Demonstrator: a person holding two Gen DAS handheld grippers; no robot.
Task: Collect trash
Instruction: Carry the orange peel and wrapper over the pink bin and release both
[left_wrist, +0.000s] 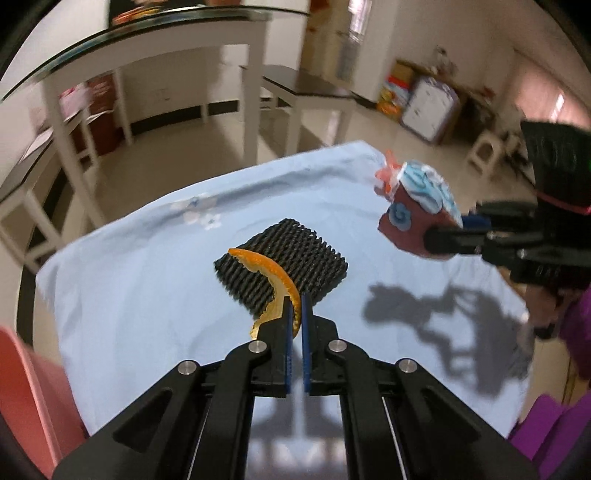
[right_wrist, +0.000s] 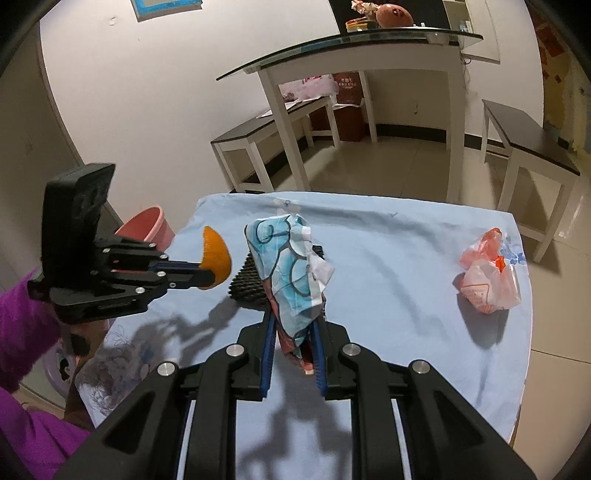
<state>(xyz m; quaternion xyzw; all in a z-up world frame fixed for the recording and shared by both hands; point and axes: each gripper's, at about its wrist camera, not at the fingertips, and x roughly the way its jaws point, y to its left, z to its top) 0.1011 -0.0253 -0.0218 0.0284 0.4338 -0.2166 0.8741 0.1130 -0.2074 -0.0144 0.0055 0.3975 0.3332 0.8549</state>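
My left gripper (left_wrist: 295, 306) is shut on a curved orange peel (left_wrist: 275, 277) and holds it above the blue-clothed table (left_wrist: 147, 295); it also shows in the right wrist view (right_wrist: 207, 275) with the peel (right_wrist: 216, 256). My right gripper (right_wrist: 293, 321) is shut on a crumpled blue, white and maroon wrapper (right_wrist: 291, 266), held above the table; in the left wrist view the wrapper (left_wrist: 417, 214) is at the right in that gripper (left_wrist: 443, 236). A black foam fruit net (left_wrist: 284, 258) lies on the cloth. A crumpled red and white plastic bag (right_wrist: 487, 273) lies at the table's right side.
A pink bin (right_wrist: 147, 225) stands beside the table's left edge, its rim also low left in the left wrist view (left_wrist: 22, 387). A glass-topped white table (right_wrist: 351, 48) and dark benches (right_wrist: 528, 140) stand beyond on the tiled floor. Boxes (left_wrist: 428, 107) line the far wall.
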